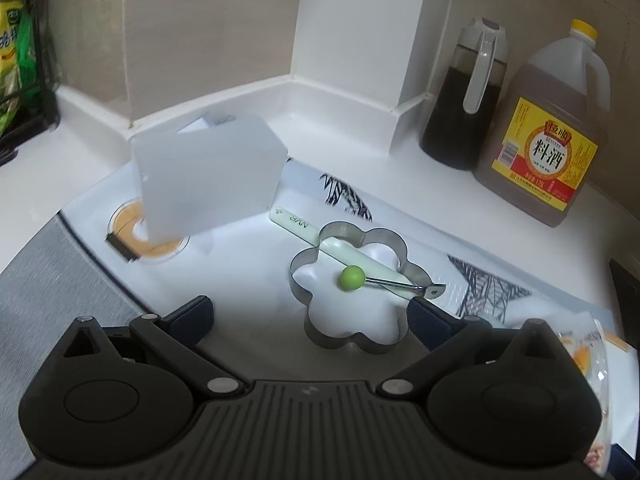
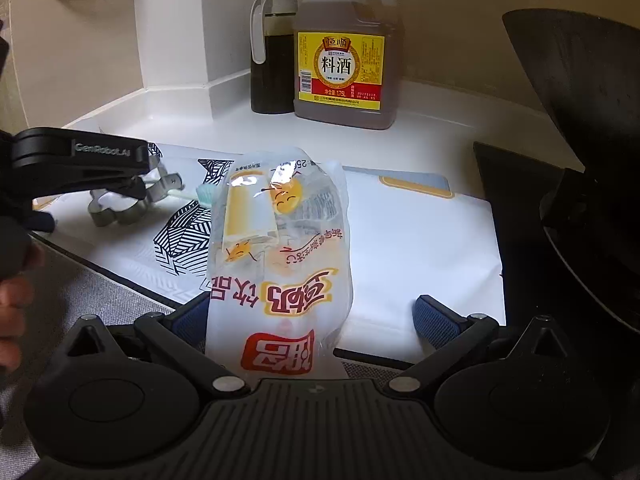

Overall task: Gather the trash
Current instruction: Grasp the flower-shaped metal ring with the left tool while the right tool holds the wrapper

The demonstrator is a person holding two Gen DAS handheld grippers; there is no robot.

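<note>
the right gripper (image 2: 316, 316) stands wide, its blue pads clear of the empty drink pouch (image 2: 280, 256), which lies flat on the white mat (image 2: 420, 240) between the jaws, its printed end nearest the camera and its clear end pointing to 12 o'clock. at 10 o'clock from the pouch sits the flower-shaped metal ring (image 2: 120, 206), with the left gripper (image 2: 138, 190) just over it. in the left wrist view the left gripper (image 1: 310, 312) is also wide, holding nothing; the ring (image 1: 352, 284) lies between its fingers, a green-knobbed handle (image 1: 352, 278) across it. a white box (image 1: 208, 176) stands at 11 o'clock from the ring, a cooking wine jug (image 1: 548, 144) and dark sauce bottle (image 1: 464, 96) at 1 o'clock
</note>
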